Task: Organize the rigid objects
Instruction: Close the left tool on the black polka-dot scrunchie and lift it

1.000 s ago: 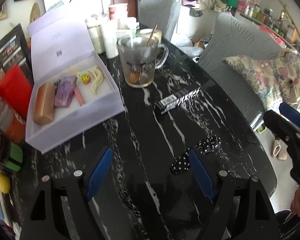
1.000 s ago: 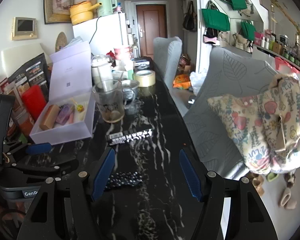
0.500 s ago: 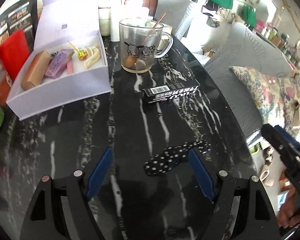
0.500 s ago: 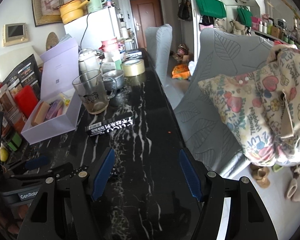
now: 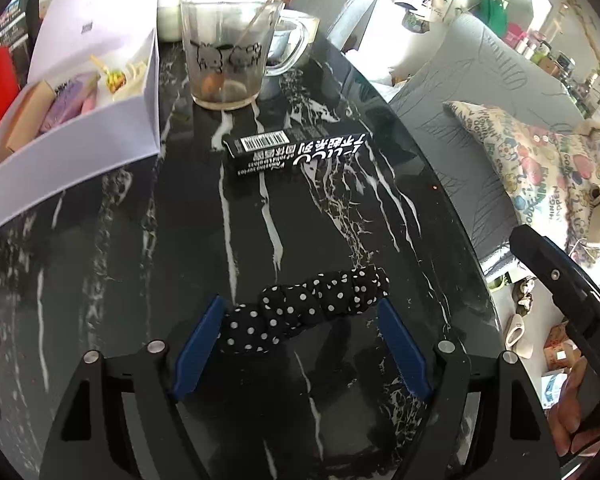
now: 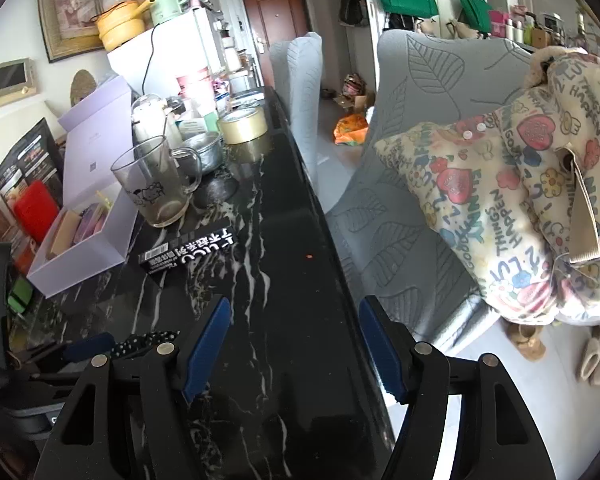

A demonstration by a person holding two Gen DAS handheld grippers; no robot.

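The left hand-held gripper (image 5: pixel 300 344) stands wide open around the dotted band (image 5: pixel 305 310), pads not pressing. The right hand-held gripper (image 6: pixel 294 344) gapes empty over the bench (image 6: pixel 284 240) edge.

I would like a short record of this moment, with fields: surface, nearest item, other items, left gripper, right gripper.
surface: black marble table
nearest item: polka-dot hairband, lying between the left gripper's fingers, not yet pinched
other items: black carton lying flat; glass mug with a stick in it; open lilac box holding small items
left gripper: open, straddling the hairband
right gripper: open, nothing between its fingers, above the table edge
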